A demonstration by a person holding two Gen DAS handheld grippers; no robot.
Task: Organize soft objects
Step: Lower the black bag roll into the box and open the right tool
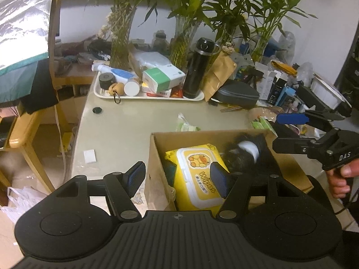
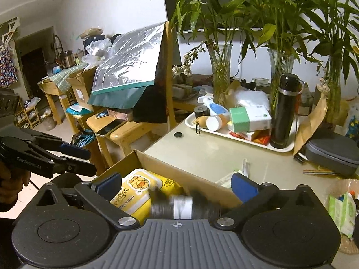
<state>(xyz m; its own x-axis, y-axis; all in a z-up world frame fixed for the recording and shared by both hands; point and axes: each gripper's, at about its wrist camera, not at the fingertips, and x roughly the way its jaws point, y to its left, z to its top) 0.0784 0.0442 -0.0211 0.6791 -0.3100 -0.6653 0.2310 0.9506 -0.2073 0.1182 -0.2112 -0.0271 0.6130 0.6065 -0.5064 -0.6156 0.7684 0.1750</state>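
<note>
Drop step: black-and-white furry toy [image 1: 244, 152] lies blurred in cardboard box [image 1: 157, 157] beside yellow wipes pack [image 1: 197, 170]. Right tool [image 2: 177, 185] wide, empty; left tool [image 1: 177, 174] half-open, empty. Next: fetch green tissue pack [image 2: 342, 208] off worktop [image 1: 125, 121].

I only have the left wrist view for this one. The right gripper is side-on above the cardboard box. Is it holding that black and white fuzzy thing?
Observer: No. In its own view the right gripper is wide open. The fuzzy thing lies blurred below it inside the cardboard box, with neither pad on it.
Operator: In my view the left gripper overlaps the yellow wipes pack. Is it down in the box?
Observer: It does not look so. Seen from the right wrist, the left gripper seems to stop at about the box's outer wall with nothing between its fingers, and the yellow wipes pack lies apart from it.
</note>
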